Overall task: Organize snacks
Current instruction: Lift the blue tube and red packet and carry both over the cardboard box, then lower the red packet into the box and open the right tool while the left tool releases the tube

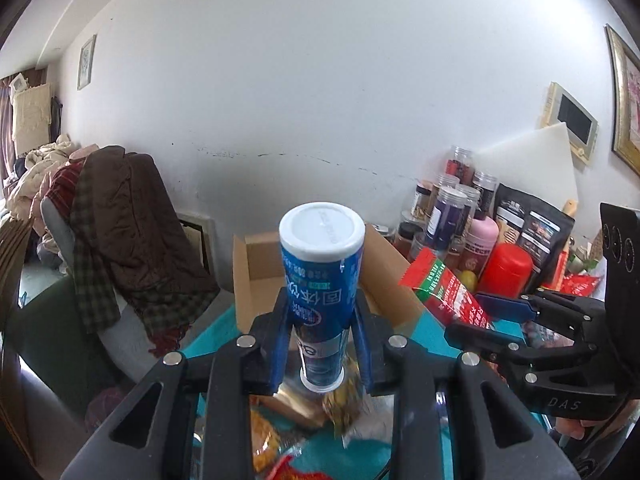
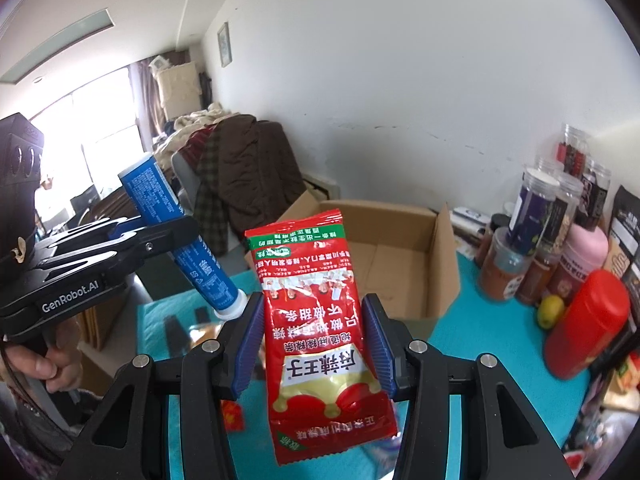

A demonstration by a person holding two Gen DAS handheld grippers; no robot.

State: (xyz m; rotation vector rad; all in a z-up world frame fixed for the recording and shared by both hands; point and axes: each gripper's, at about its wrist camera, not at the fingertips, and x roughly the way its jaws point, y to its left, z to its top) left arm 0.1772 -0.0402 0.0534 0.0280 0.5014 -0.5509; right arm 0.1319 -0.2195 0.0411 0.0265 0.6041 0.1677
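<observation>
Left claw [image 1: 322, 320] pinching the blue tube [image 1: 322, 272] upright | right claw [image 2: 312, 344] clamps the red packet [image 2: 320, 336] mid-air | we're lining both up for the open box [image 2: 384, 264] ahead.

White wall [image 1: 320, 80], clothes-heaped chair [image 1: 120, 216]

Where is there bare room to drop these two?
Inside the cardboard box, its floor shows bare. Teal table between box and red canister is free. Crowded: jars along the right wall, and loose wrappers under the left gripper.
</observation>
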